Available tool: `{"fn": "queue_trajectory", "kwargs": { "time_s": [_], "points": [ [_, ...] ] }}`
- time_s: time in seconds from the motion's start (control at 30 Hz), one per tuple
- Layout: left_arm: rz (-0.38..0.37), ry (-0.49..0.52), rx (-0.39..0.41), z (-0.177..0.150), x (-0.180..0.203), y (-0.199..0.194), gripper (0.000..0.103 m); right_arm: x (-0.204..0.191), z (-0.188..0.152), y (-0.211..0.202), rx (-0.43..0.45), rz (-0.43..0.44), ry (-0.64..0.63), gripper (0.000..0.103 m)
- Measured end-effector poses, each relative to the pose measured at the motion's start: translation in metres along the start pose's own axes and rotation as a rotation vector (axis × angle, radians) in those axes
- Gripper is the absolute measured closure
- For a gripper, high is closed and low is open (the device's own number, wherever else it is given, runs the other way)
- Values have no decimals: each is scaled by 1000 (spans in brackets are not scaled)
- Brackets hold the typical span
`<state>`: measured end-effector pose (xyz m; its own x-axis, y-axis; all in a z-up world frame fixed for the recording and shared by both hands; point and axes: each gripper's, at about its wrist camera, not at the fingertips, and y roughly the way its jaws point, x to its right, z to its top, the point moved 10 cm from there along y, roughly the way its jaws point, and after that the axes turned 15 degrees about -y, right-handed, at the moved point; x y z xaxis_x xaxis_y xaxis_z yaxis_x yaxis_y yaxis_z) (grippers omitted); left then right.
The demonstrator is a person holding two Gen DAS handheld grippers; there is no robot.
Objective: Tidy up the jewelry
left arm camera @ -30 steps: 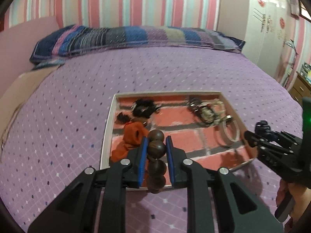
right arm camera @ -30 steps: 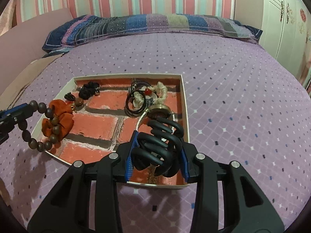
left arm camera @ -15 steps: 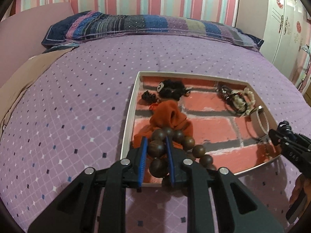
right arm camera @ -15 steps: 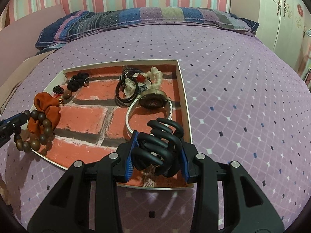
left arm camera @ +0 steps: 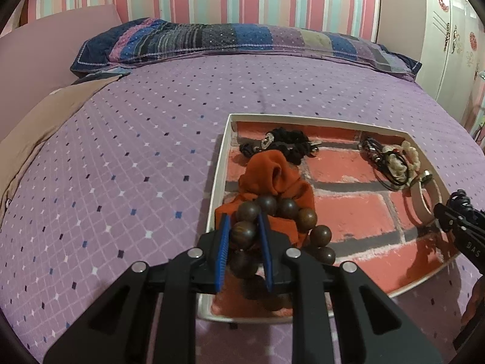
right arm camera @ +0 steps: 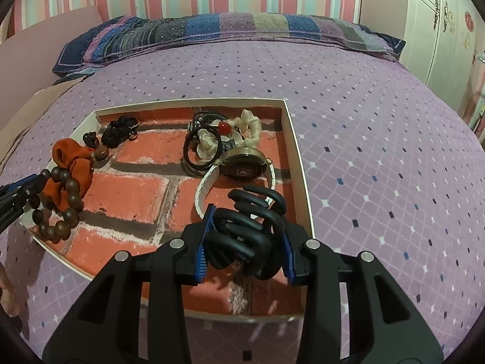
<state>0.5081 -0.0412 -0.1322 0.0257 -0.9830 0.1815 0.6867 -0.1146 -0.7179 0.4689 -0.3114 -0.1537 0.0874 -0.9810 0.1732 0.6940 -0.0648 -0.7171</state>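
Note:
A shallow white-walled tray with a red brick-pattern floor lies on the purple bedspread. My left gripper is shut on a bracelet of brown wooden beads, which droops over the tray's near left corner and onto an orange scrunchie. My right gripper is shut on a black claw hair clip, low over the tray's near right corner. A white-strapped watch lies just beyond the clip.
Inside the tray also lie a black beaded cord at the back left and a tangle of black hair ties with a cream scrunchie at the back right. A patchwork pillow lies at the head of the bed; a white wardrobe stands right.
My left gripper has come down and closer over the tray's left corner, and the bead bracelet, hanging free before, now drapes onto the orange scrunchie. My right gripper has sunk slightly with the clip.

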Motion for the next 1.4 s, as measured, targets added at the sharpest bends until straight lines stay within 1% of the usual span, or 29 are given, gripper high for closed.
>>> {"fn": "queue_trajectory", "kwargs": {
  "time_s": [0.3, 0.37, 0.4, 0.43, 0.47, 0.5, 0.57, 0.6, 0.63, 0.67, 0.73, 0.77, 0.8, 0.83, 0.87, 0.97, 1.07, 1.13, 1.23, 1.37, 1.4],
  "points": [
    [-4, -1, 8, -4, -1, -8, 81, -6, -1, 2, 20, 8, -6, 65],
    [-9, -9, 11, -3, -2, -12, 72, -7, -2, 1, 22, 8, -4, 65],
    [-9, -13, 19, -3, -3, -16, 58, -7, -2, 1, 23, 8, -4, 64],
    [-8, -13, 30, -2, -3, -20, 50, -8, -3, 1, 21, 10, -5, 59],
    [-7, -12, 41, -2, -4, -25, 47, -9, -5, 1, 15, 15, -7, 56],
    [-11, -13, 46, -2, -4, -30, 45, -10, -6, 1, 10, 16, -9, 51],
    [-20, -19, 41, -3, -3, -36, 42, -11, -8, -1, 7, 17, -12, 44],
    [-23, -25, 43, -4, -5, -42, 38, -12, -8, -3, 9, 22, -14, 41],
    [-24, -28, 48, -4, -6, -46, 34, -13, -8, -6, 13, 24, -17, 34],
    [-24, -31, 53, -5, -7, -51, 33, -14, -7, -10, 19, 18, -23, 28],
    [-25, -36, 55, -7, -11, -60, 31, -15, -4, -16, 26, 11, -35, 21],
    [-23, -40, 56, -8, -13, -66, 28, -15, -3, -21, 29, 11, -41, 20],
    [-14, -46, 67, -8, -17, -72, 18, -16, -1, -24, 33, 12, -42, 14],
    [-4, -48, 83, -9, -20, -77, 14, -16, 0, -27, 38, 13, -43, 8],
    [5, -46, 100, -9, -23, -84, 14, -17, 2, -32, 47, 13, -48, 5],
    [14, -43, 105, -13, -27, -94, 13, -20, 5, -41, 57, 3, -69, 4],
    [46, -39, 117, -17, -33, -104, 13, -25, 4, -49, 51, 5, -80, 4],
    [50, -35, 123, -21, -33, -112, 13, -27, 2, -57, 62, 0, -87, 4],
    [47, -28, 139, -29, -30, -127, 13, -28, -4, -74, 72, -5, -92, 4],
    [41, -20, 164, -44, -21, -154, 13, -25, -15, -112, 109, -6, -80, 4],
    [36, -19, 171, -48, -18, -162, 11, -24, -18, -123, 120, -2, -79, 4]
  ]
}}
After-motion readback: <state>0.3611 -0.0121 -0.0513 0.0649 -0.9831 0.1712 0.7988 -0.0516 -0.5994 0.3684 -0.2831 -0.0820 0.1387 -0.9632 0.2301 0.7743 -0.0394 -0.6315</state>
